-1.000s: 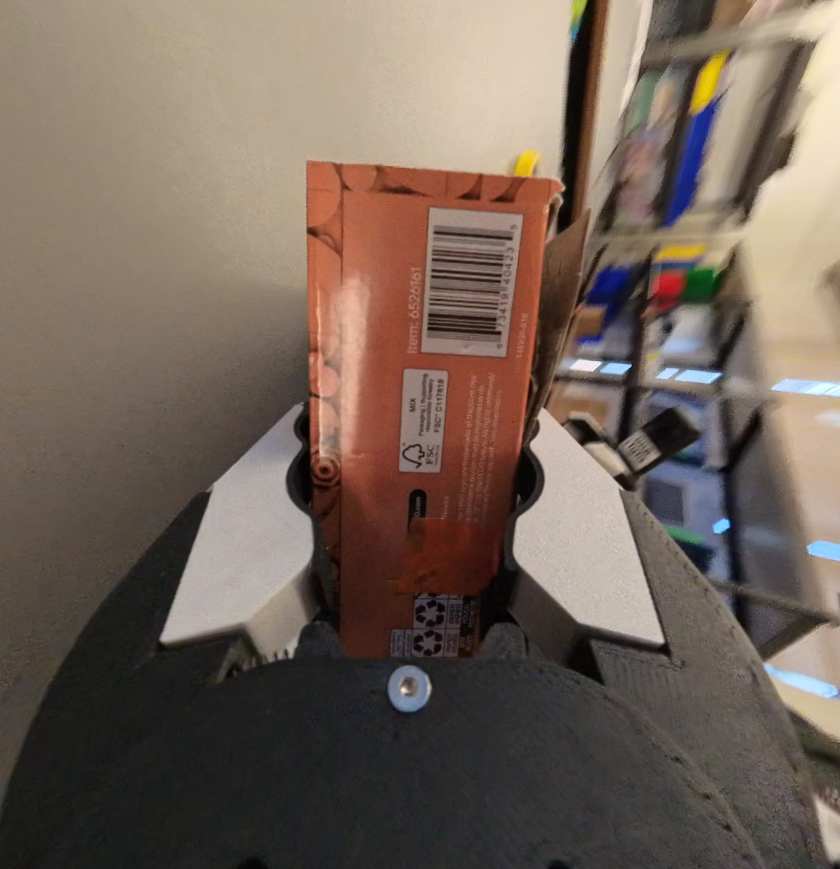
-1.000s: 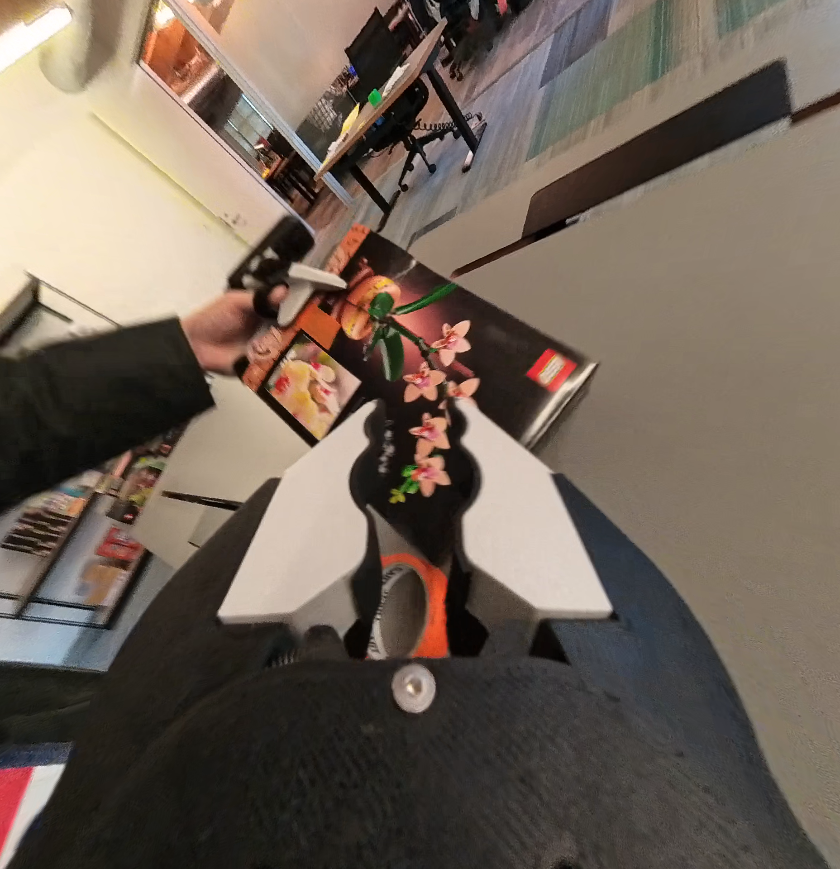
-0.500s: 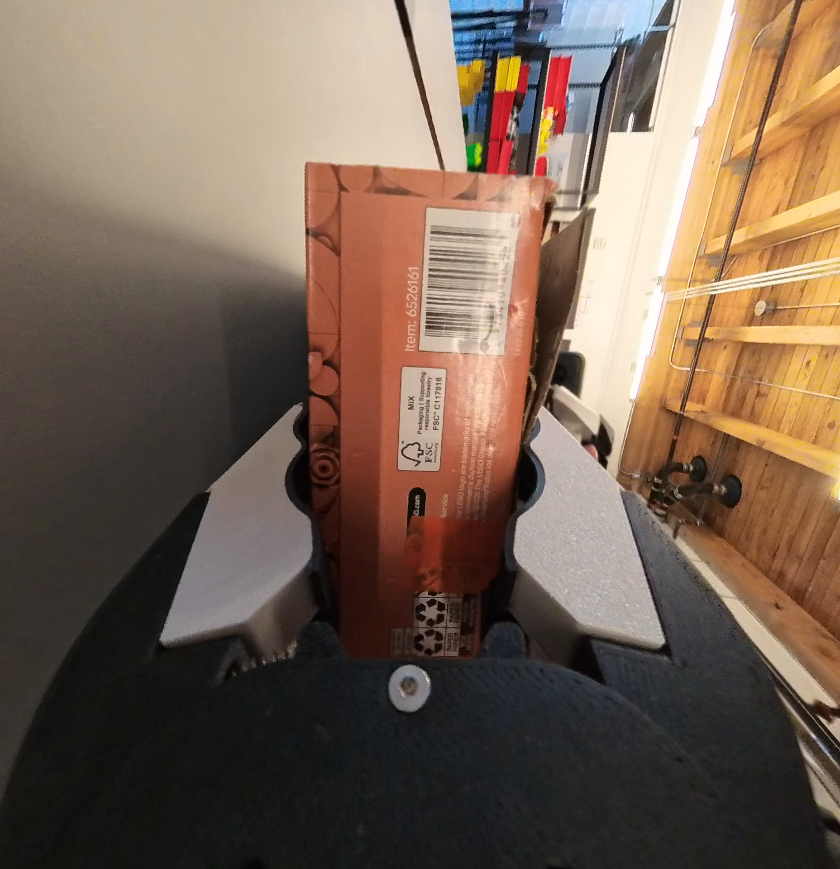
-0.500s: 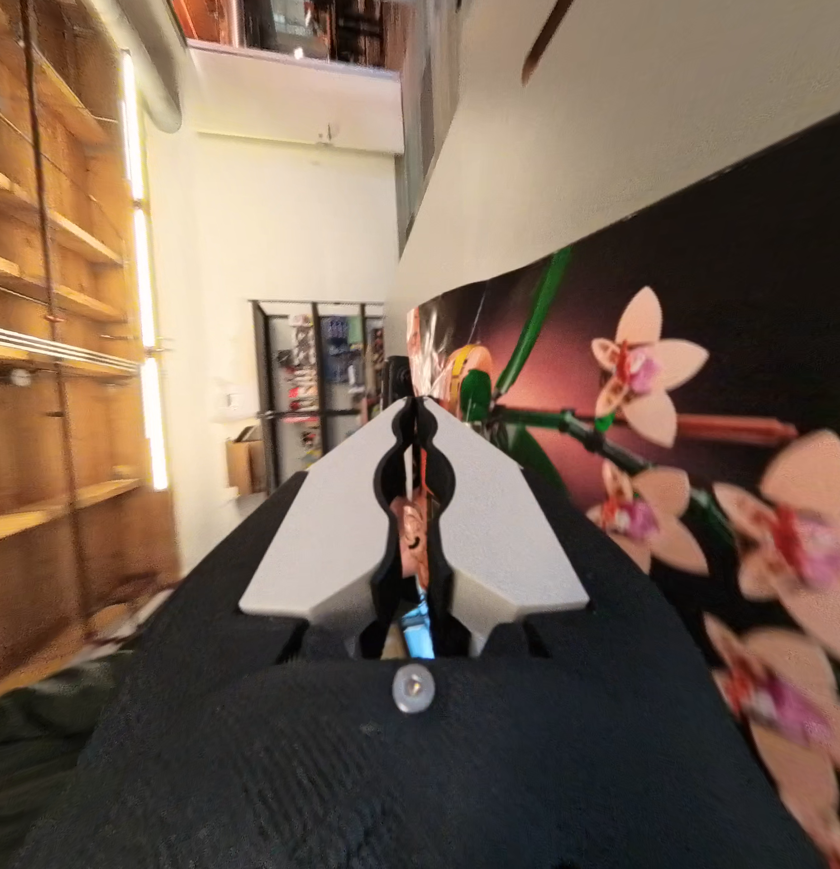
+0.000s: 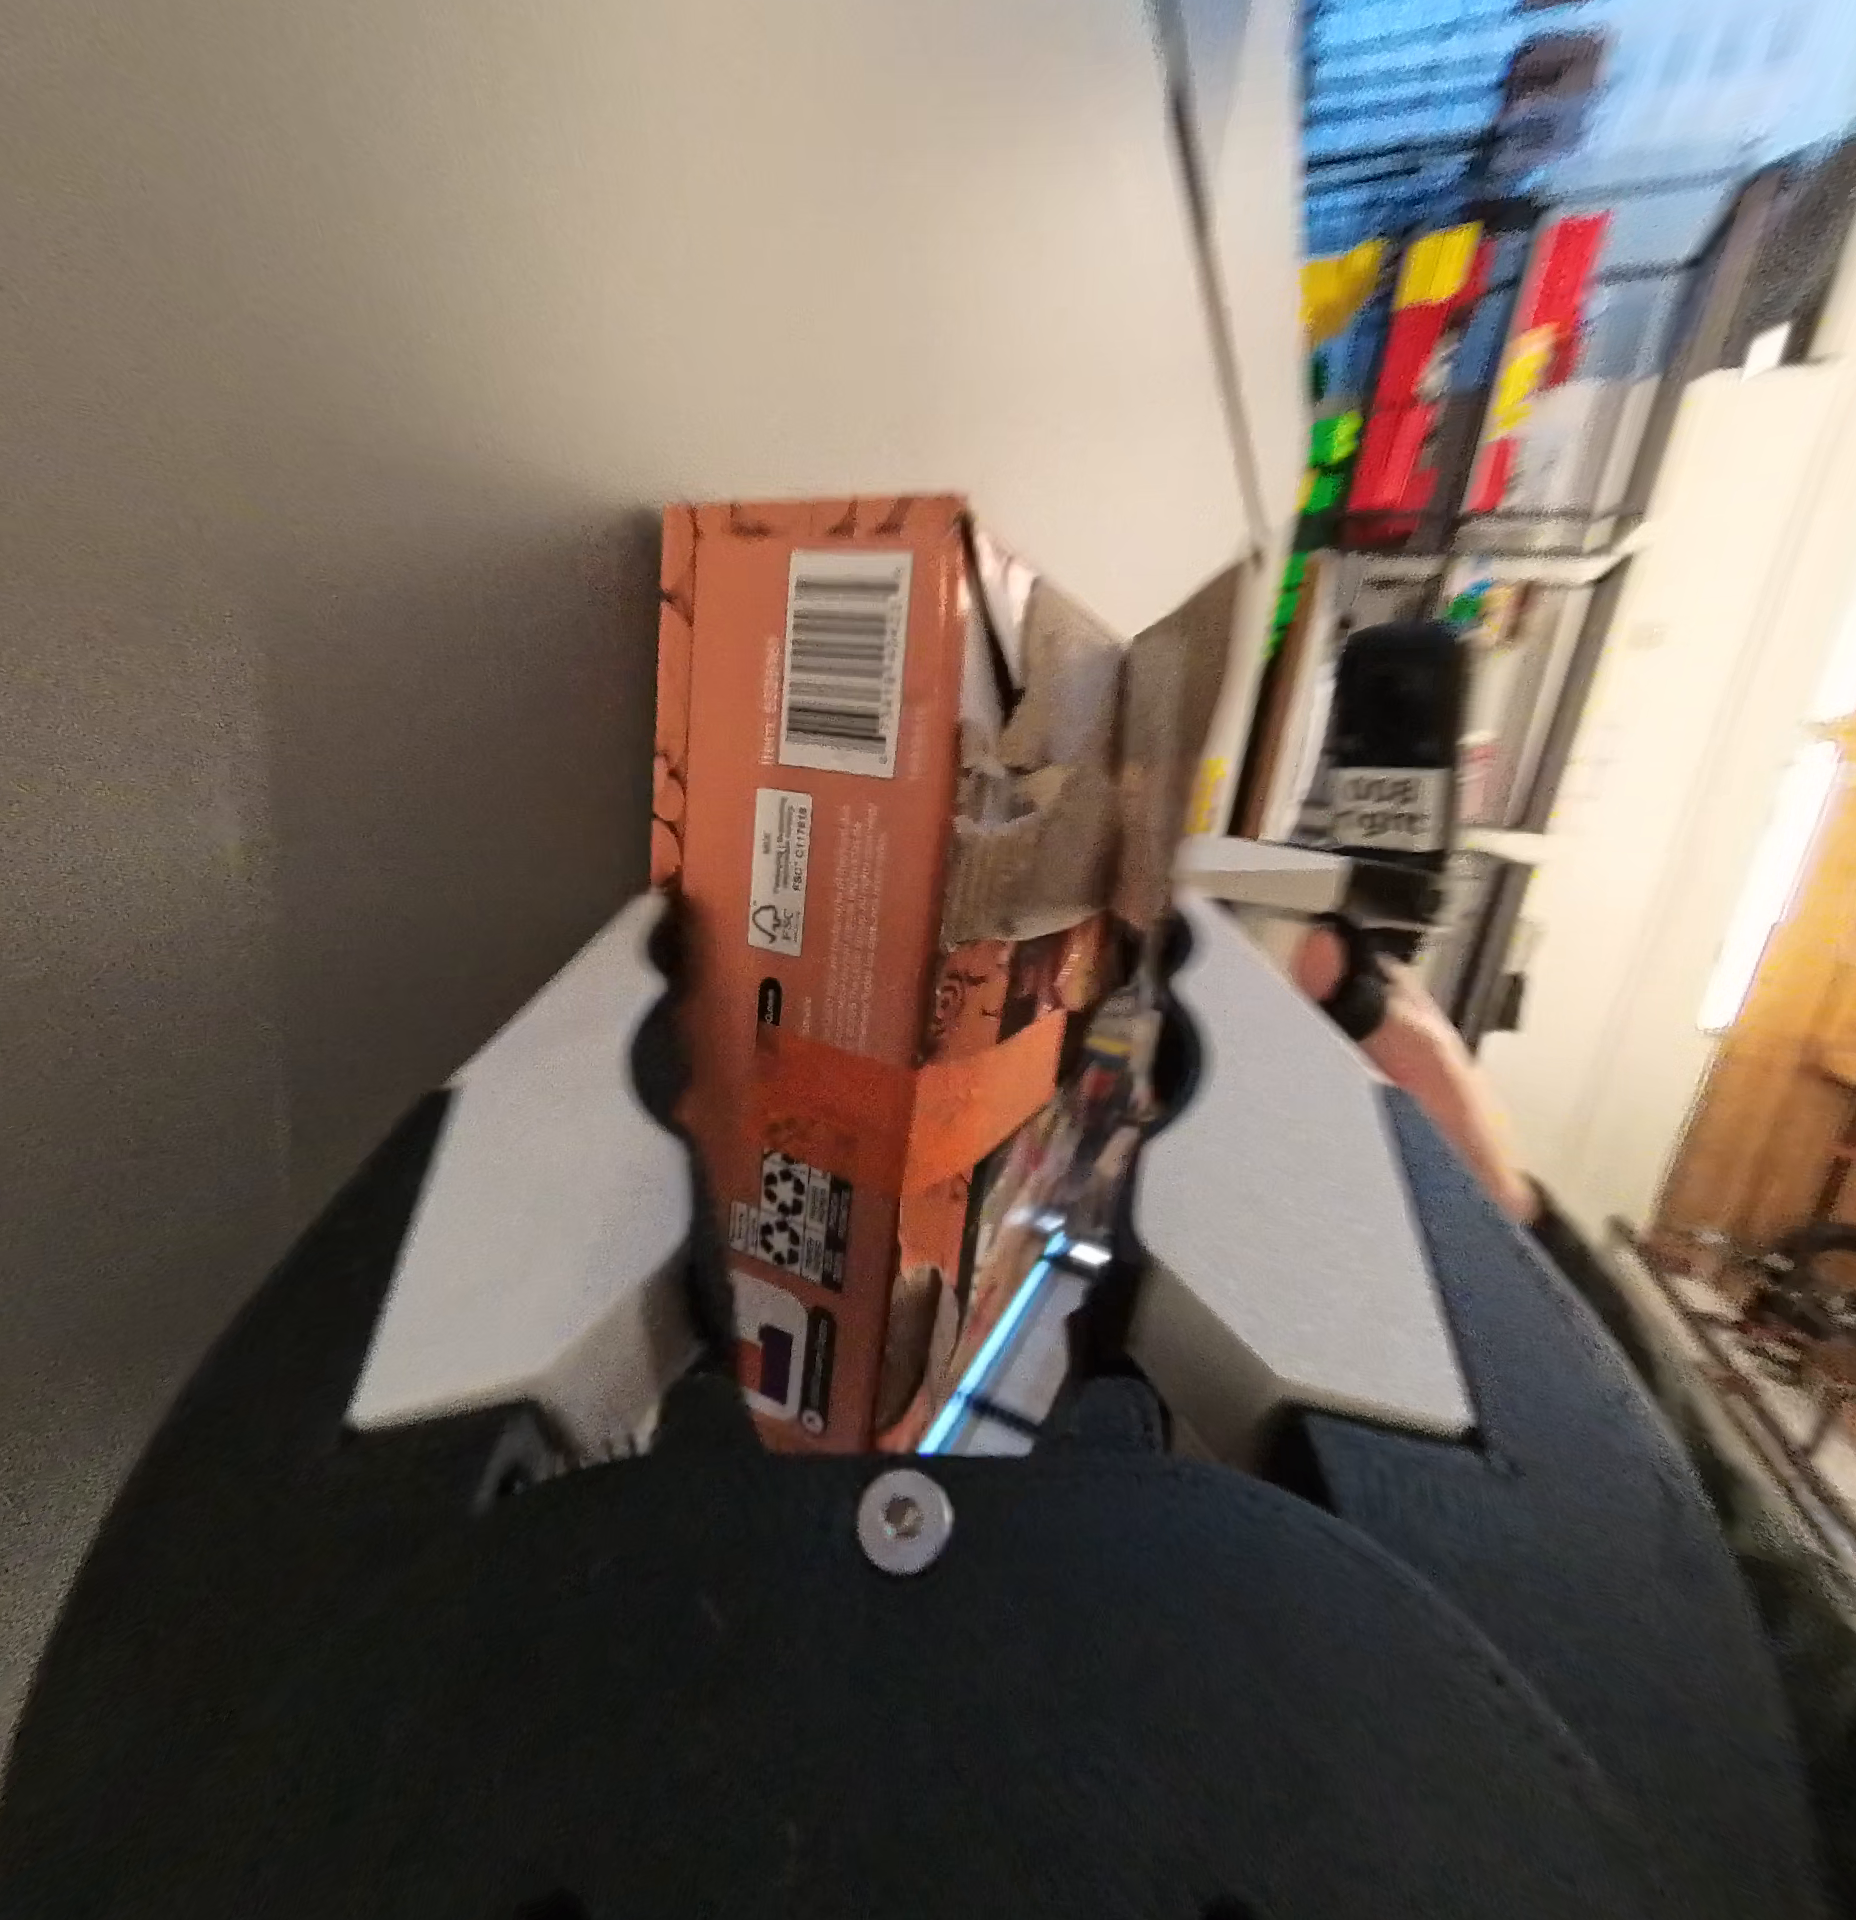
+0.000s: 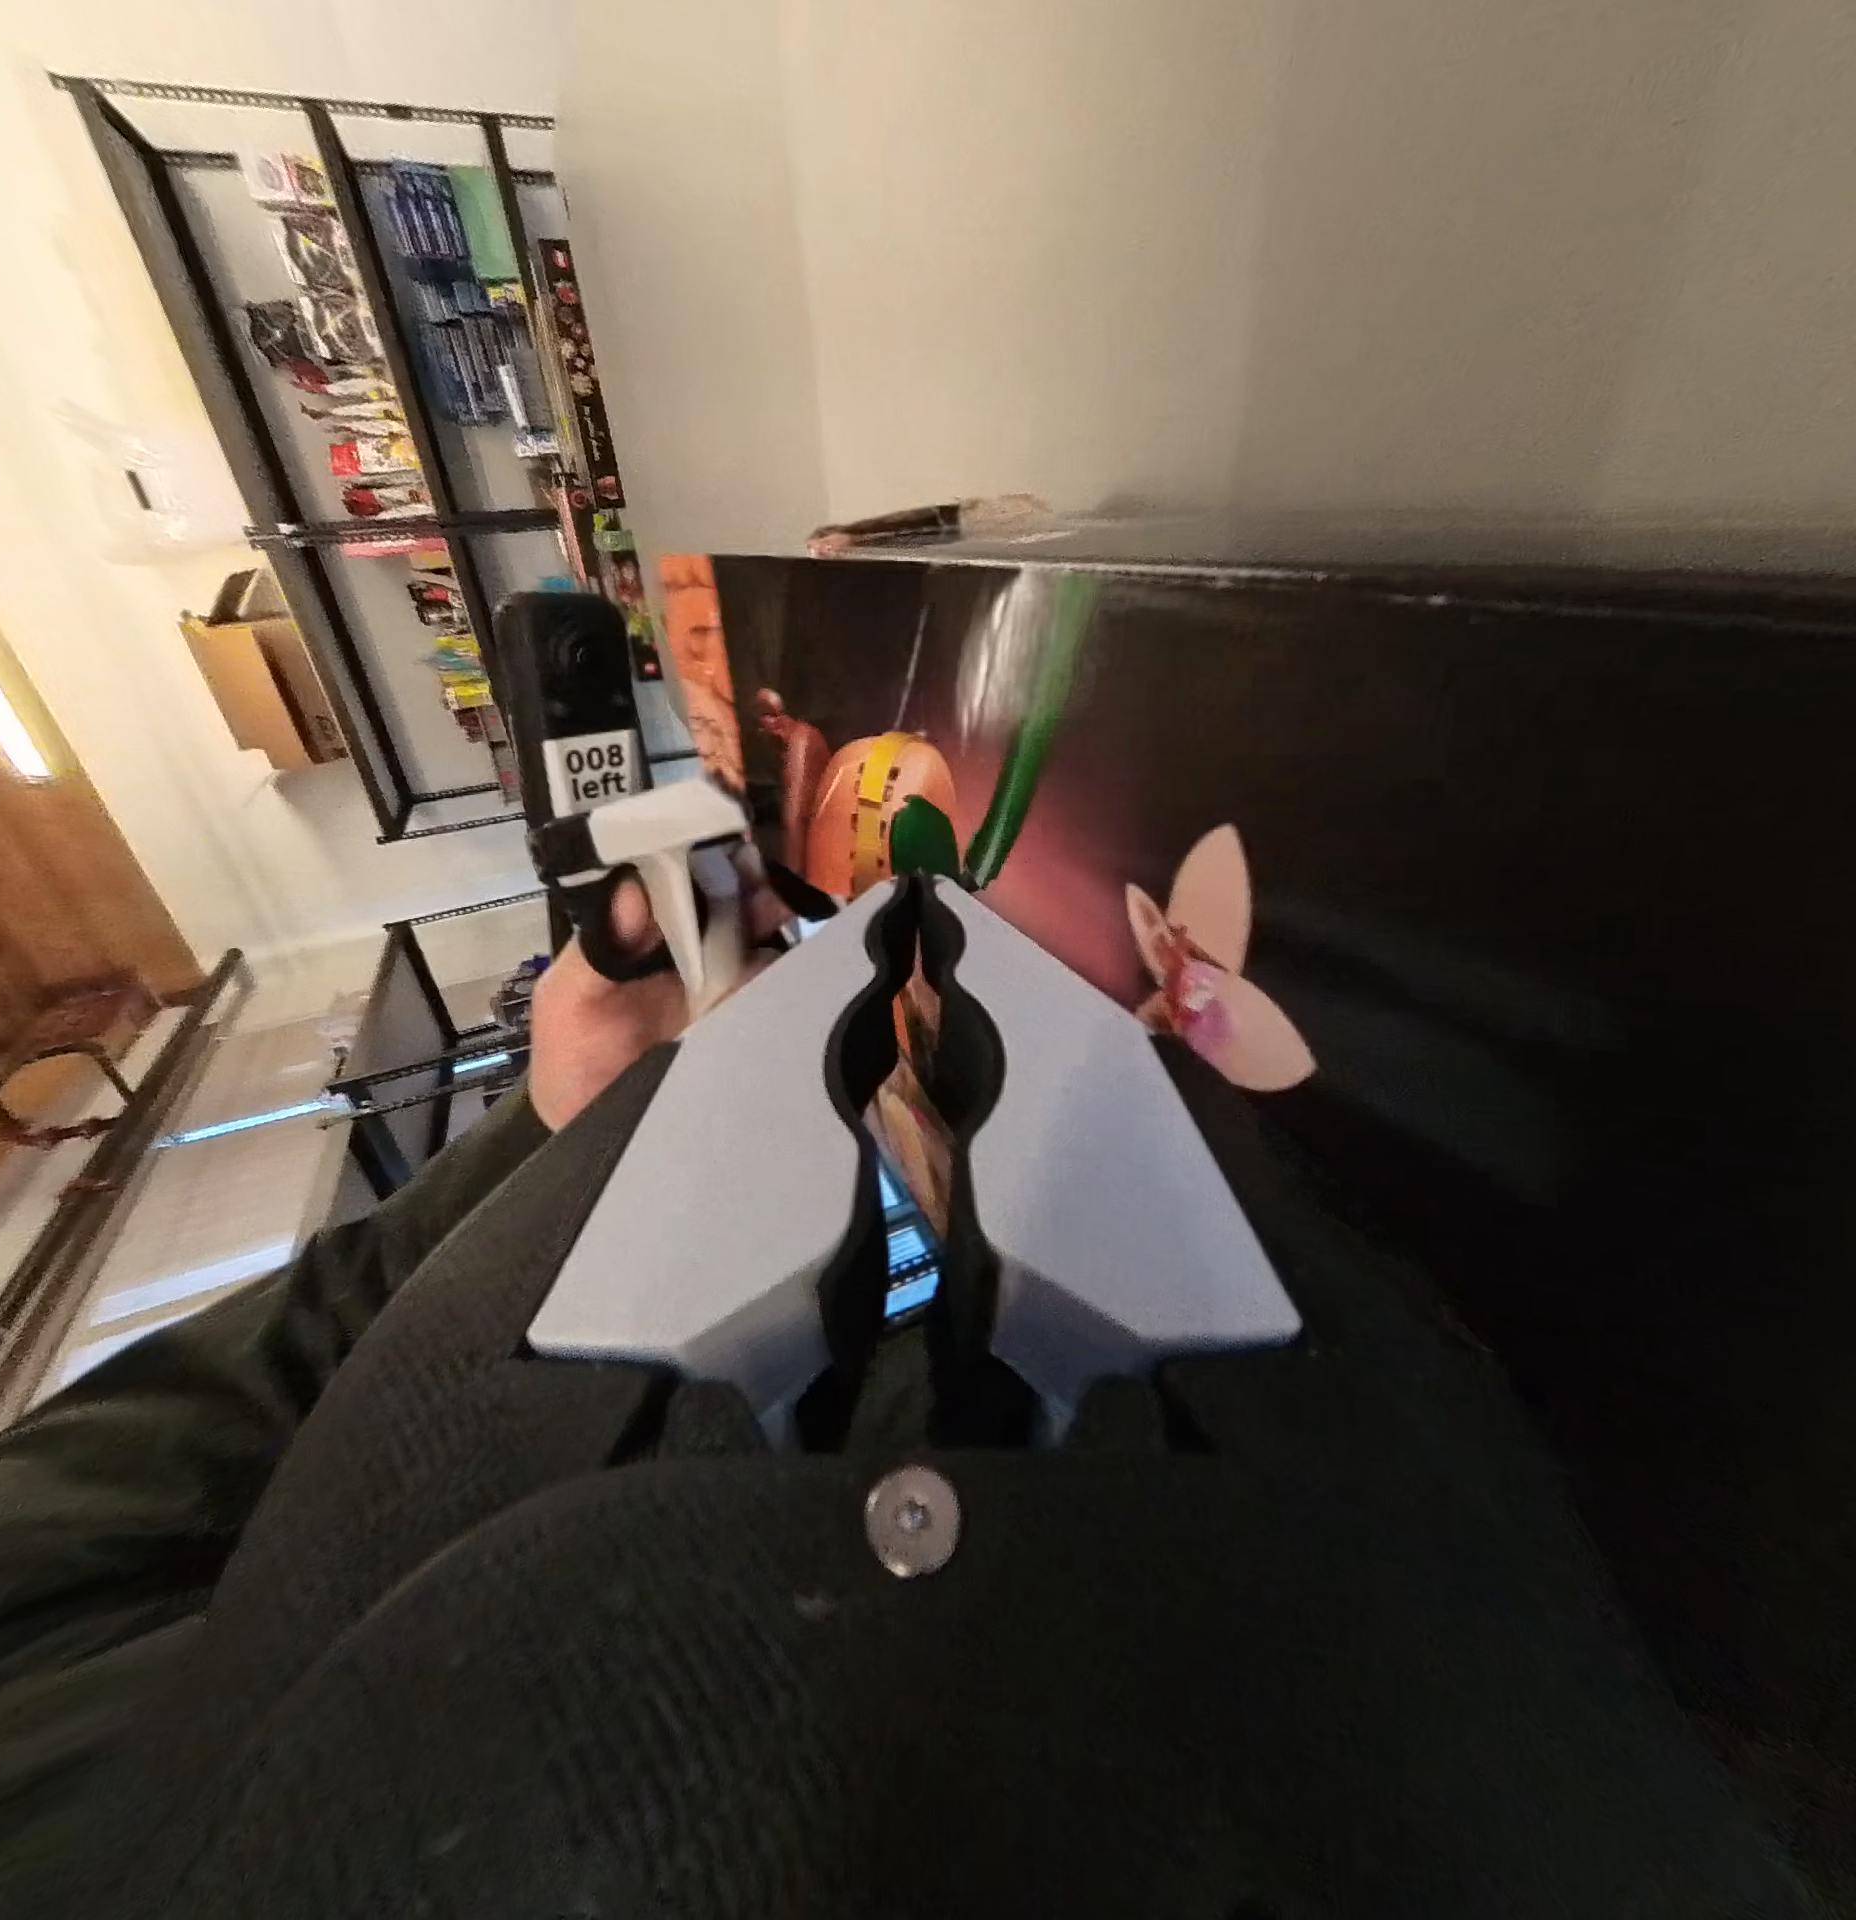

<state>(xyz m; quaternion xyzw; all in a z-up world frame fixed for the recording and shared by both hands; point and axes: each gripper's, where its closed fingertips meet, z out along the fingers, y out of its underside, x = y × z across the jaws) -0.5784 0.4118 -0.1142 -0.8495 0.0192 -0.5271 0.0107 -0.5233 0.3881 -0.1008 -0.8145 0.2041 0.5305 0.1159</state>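
Standing against a pale wall [image 5: 488,312] — box [image 5: 810,935] between released left tongs [image 5: 919,925]; right tongs [image 6: 919,883] clenched on nothing.

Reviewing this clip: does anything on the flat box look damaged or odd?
Yes. The orange-and-black cardboard box has a torn end flap: ragged brown card stands open beside the barcode end, near the left gripper, whose fingers are apart around the box. Orange tape patches that edge.
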